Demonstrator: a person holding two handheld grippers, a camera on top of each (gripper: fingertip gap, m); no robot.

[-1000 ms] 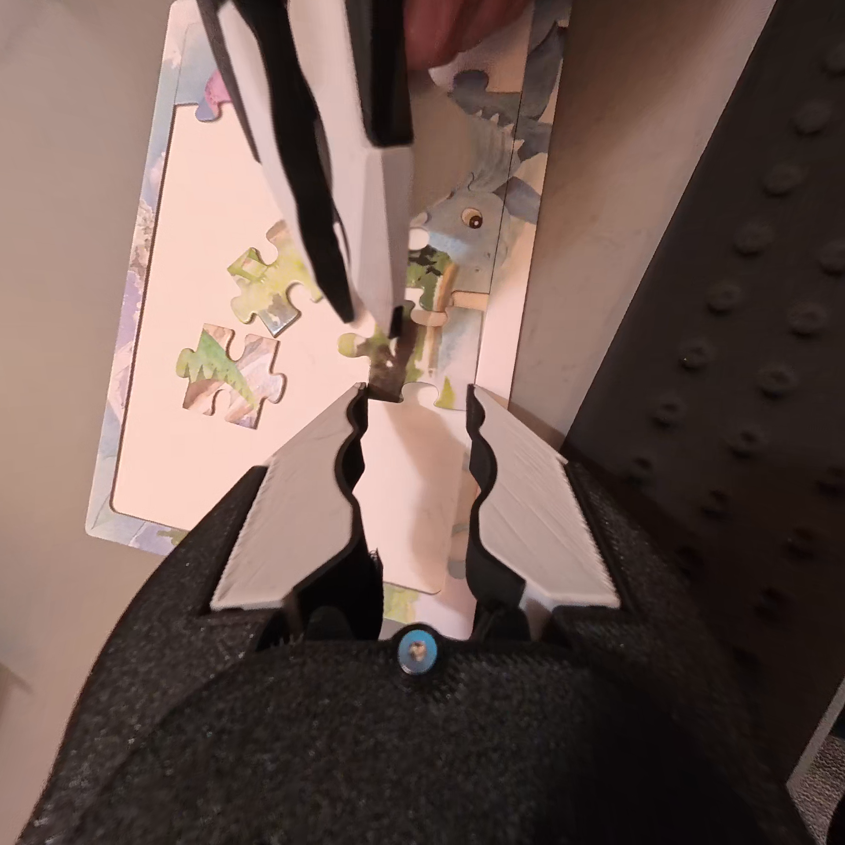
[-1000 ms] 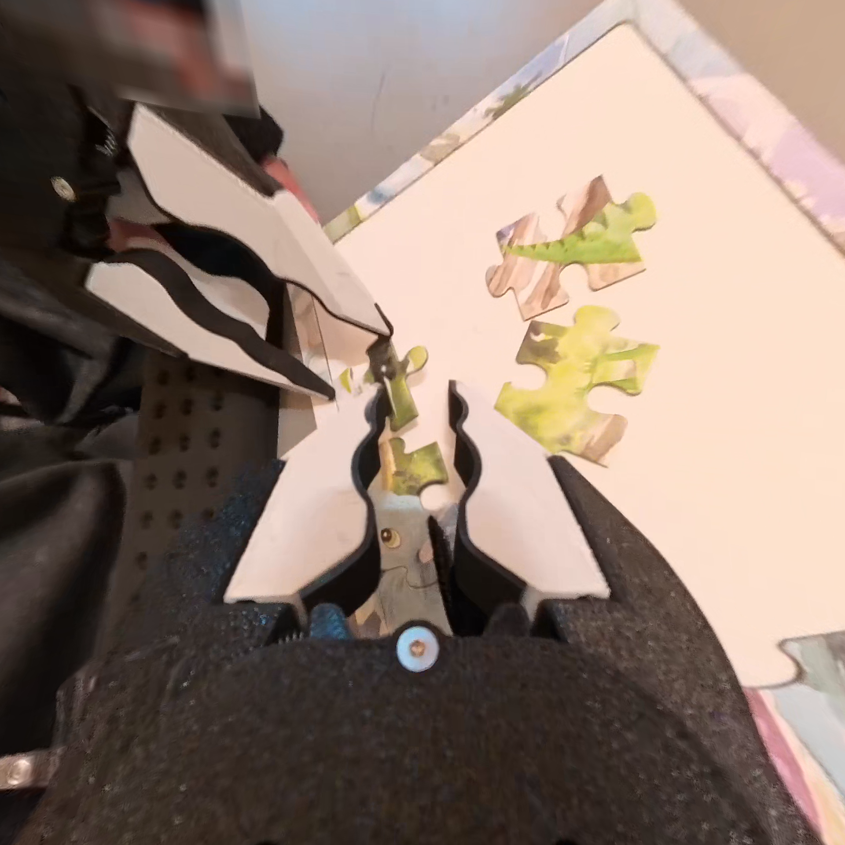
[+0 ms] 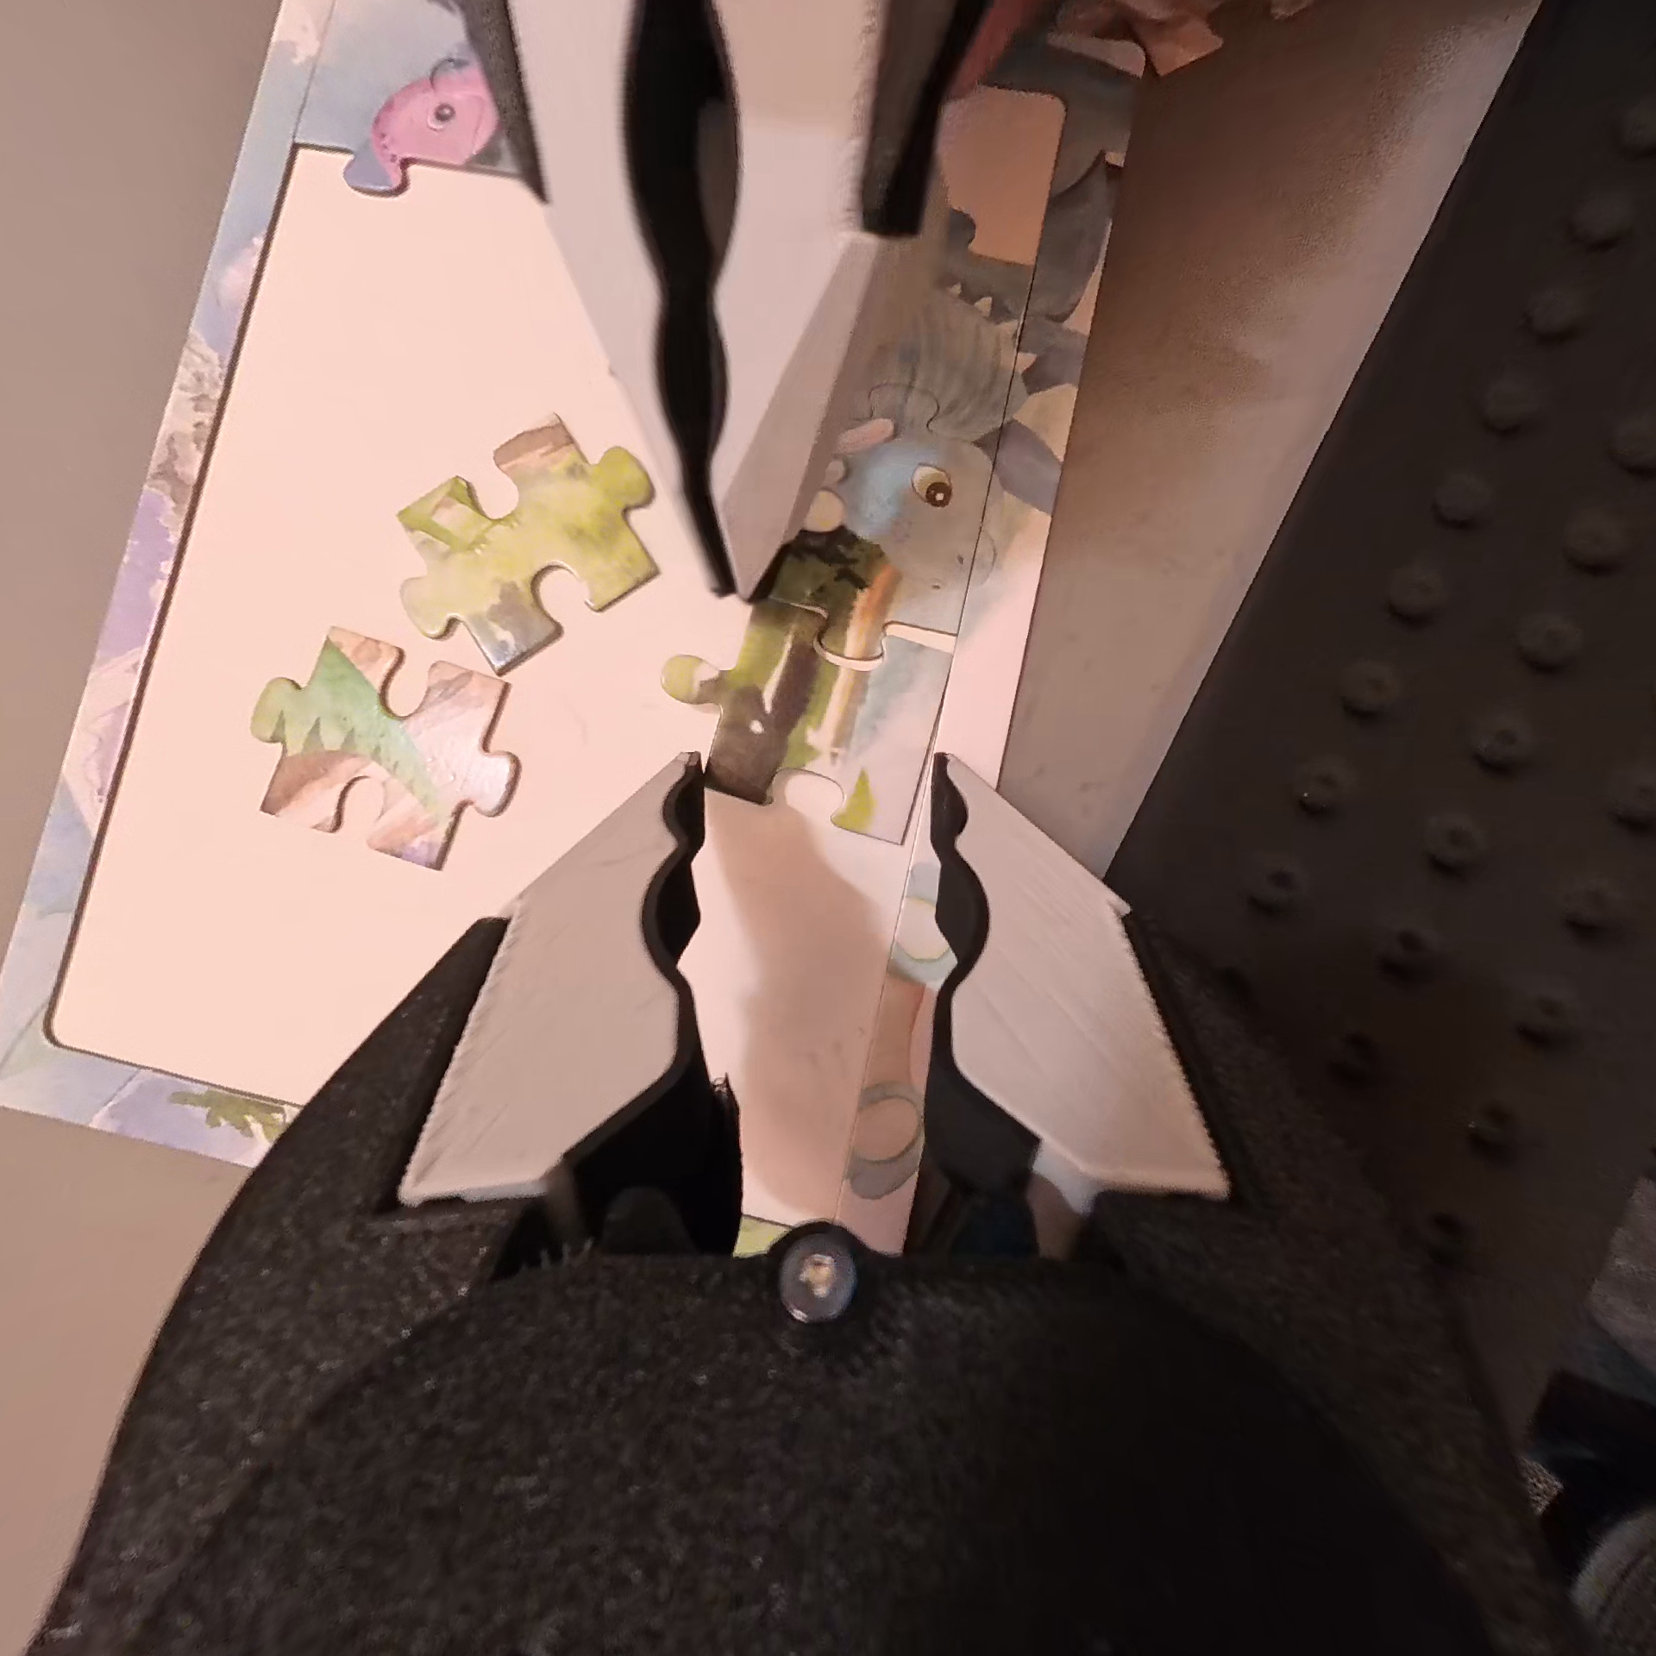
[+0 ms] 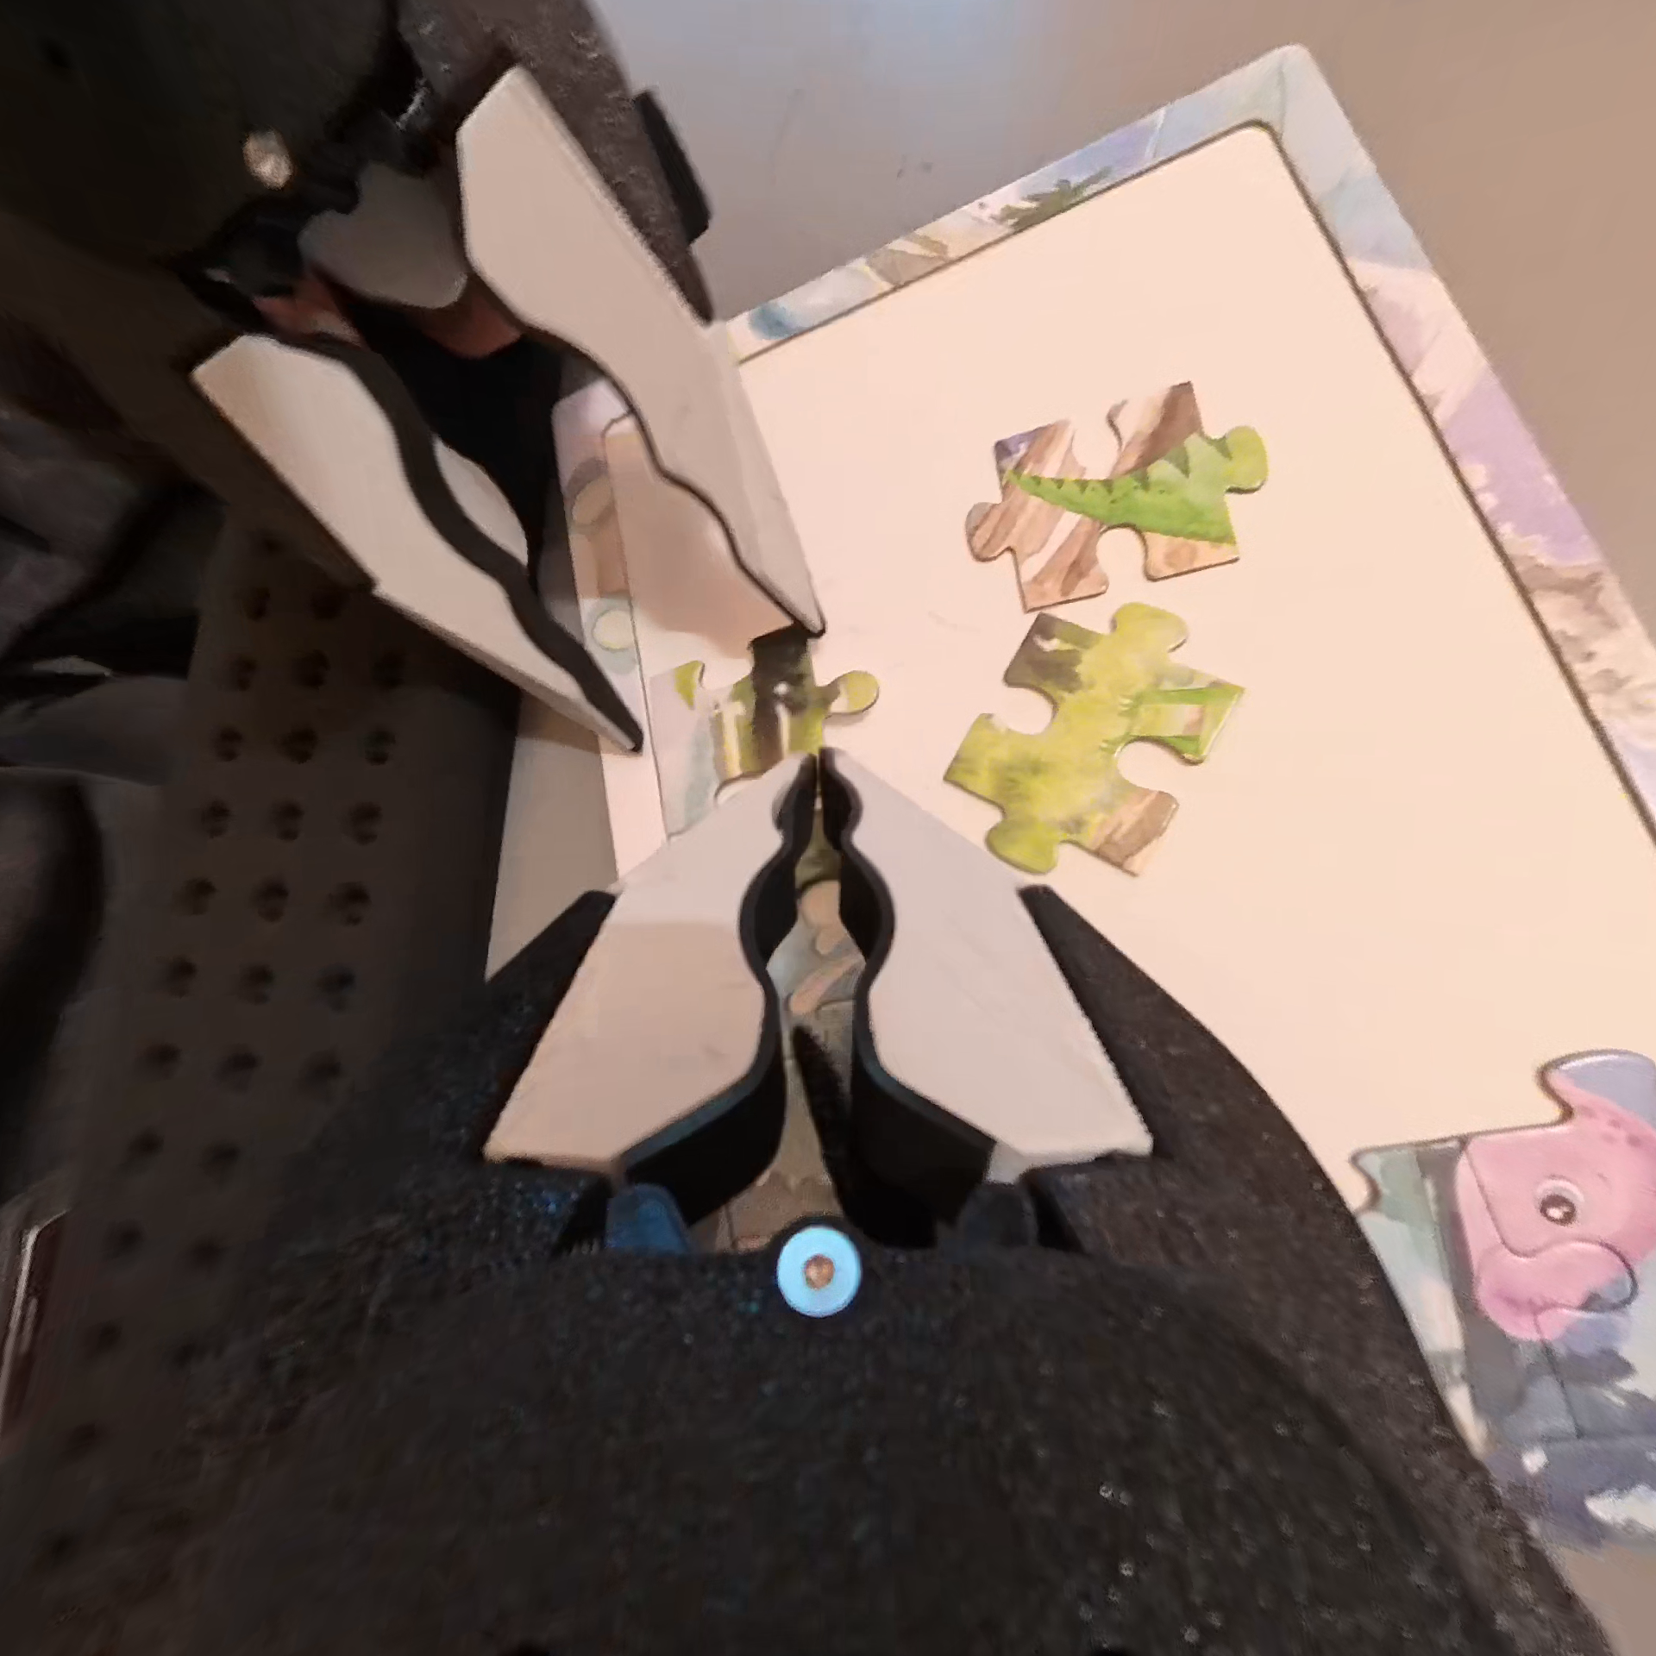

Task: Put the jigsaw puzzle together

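Left wrist view: The left hand-held gripper (image 3: pixel 815 771) hangs released, jaws spread wide and holding nothing, over the puzzle tray (image 3: pixel 134 573). The dark green tree piece (image 3: pixel 771 699) lies flat in the tray, directly ahead of its tips and almost touching them, against the blue dinosaur section (image 3: pixel 914 502) already laid along the tray's right rim. The right hand-held gripper (image 3: pixel 735 573) comes in from the far side, its tips on that piece's far edge.

Right wrist view: The right hand-held gripper (image 4: pixel 817 762) is clenched, tips together at the near edge of the tree piece (image 4: pixel 780 708); whether it pinches or only presses cannot be told. The left hand-held gripper (image 4: pixel 717 681) stands open just beyond.

Loose pieces: A yellow-green piece (image 4: pixel 1093 744) and a green-spined piece (image 4: pixel 1129 493) lie flat in mid-tray, well apart from the tree piece.

Key relation: The tree piece sits between the two grippers, its long axis roughly along the line joining their tips, the right one in contact.

Judgement: Seating looks unfinished; a pale gap shows at its joint.
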